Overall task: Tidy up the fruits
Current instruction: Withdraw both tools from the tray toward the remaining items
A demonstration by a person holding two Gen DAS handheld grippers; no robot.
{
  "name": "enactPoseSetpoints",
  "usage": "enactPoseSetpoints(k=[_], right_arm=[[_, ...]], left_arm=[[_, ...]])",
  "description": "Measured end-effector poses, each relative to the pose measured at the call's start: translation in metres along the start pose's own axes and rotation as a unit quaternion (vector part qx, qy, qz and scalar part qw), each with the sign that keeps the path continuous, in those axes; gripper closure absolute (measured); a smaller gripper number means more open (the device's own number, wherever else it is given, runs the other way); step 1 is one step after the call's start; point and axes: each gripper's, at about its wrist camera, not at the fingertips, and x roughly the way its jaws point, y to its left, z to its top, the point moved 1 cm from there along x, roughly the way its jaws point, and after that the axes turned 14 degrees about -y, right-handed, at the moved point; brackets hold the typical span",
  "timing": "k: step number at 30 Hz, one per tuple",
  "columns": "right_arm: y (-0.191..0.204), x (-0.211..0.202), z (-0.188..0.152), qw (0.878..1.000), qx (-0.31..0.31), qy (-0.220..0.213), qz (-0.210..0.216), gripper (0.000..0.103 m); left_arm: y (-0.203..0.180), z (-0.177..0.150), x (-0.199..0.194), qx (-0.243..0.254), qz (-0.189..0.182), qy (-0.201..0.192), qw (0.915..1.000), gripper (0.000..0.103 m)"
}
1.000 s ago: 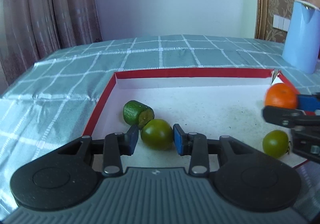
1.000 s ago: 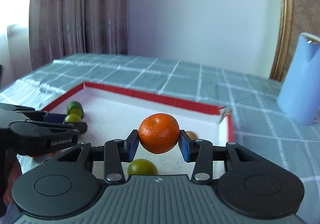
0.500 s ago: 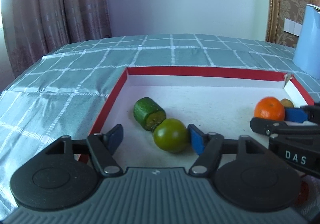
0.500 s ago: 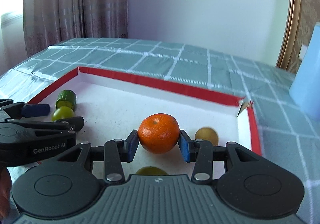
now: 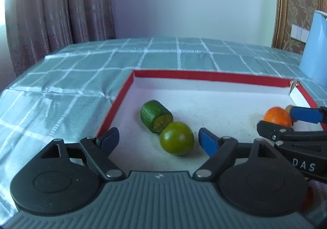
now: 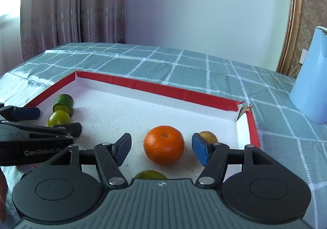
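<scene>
Both our tongs are spreading: left tongs point(image 5: 158, 139) straddle the green fruit point(image 5: 176, 138) near the tray's left wall point(image 5: 114, 114), right tongs point(image 6: 161, 147) around the orange point(image 6: 163, 145), loads of bare tray floor between.

the left gripper point(image 5: 158, 139) is opening over a red-rimmed tray point(image 5: 204, 75), and a green fruit point(image 5: 176, 138) lies between its blue pads point(image 5: 207, 143), touching neither. a cut green chunk point(image 5: 156, 115) lies against the fruit's far side. at the right, the right gripper point(image 5: 286, 119) reaches in with an orange point(image 5: 277, 116) between its fingers, on a checked cloth point(image 5: 71, 78) beside a blue jug point(image 5: 316, 51).
</scene>
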Motion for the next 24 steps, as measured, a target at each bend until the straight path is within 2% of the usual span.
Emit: enactPoseSetpoints(k=[1,7,15,20,22,24], right_arm=[[-0.001,-0.002,0.0,1.0,0.001,-0.004,-0.002,0.031],[-0.008,-0.013,0.0,0.999,0.021,-0.029,-0.006,0.027],[-0.022,-0.036,0.0,0.996,0.069,-0.06,-0.007,0.027],[-0.033,-0.07,-0.005,0.991,0.098,-0.089,-0.009,0.027],[-0.037,-0.085,-0.011,0.99,0.103,-0.095,-0.011,0.023],[-0.039,-0.099,-0.017,0.989,0.104,-0.107,-0.012,0.022]], left_arm=[[0.001,0.001,-0.003,-0.003,-0.002,-0.005,1.0,0.016],[0.004,0.003,-0.02,0.003,-0.007,-0.032,0.9995,0.012],[0.014,0.0,-0.055,0.004,0.009,-0.091,0.9958,0.008],[0.024,-0.004,-0.07,-0.009,0.01,-0.099,0.995,0.007],[0.026,-0.006,-0.073,-0.01,0.012,-0.099,0.9949,0.006],[0.027,-0.008,-0.076,-0.007,0.011,-0.1,0.9949,0.006]])
